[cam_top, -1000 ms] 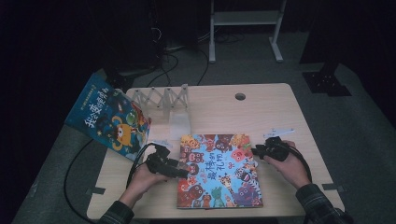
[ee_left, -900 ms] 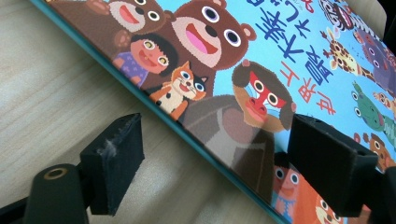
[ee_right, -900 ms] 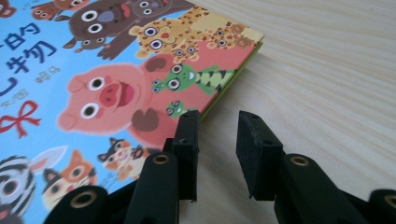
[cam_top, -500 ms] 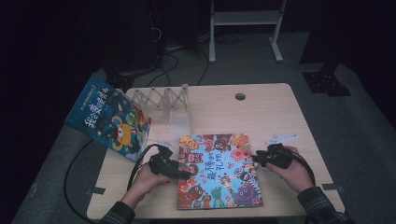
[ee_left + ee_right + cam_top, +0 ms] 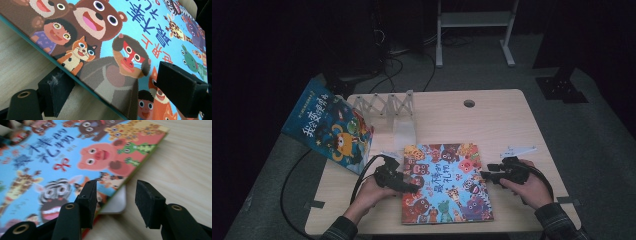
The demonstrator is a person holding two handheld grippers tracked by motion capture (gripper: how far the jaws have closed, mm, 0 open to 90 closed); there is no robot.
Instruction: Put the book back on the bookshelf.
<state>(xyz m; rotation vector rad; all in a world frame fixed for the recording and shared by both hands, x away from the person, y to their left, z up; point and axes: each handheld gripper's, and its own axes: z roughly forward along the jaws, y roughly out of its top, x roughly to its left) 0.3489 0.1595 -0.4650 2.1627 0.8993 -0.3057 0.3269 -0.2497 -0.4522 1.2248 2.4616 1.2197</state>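
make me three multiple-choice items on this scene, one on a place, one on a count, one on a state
1. Where does the animal picture book lie?
A. flat on the table's near half
B. on the floor
C. inside the rack

2. How many picture books are in the high view?
A. one
B. two
C. four

3. How do the right gripper fingers stand?
A. clamped on the cover
B. apart, beside the book's edge
C. shut on a pen

Answers:
1 A, it lies flat on the wooden table between the two hands.
2 B, a second blue book leans at the table's left edge.
3 B, a clear gap shows between the fingers, which have just been opening.
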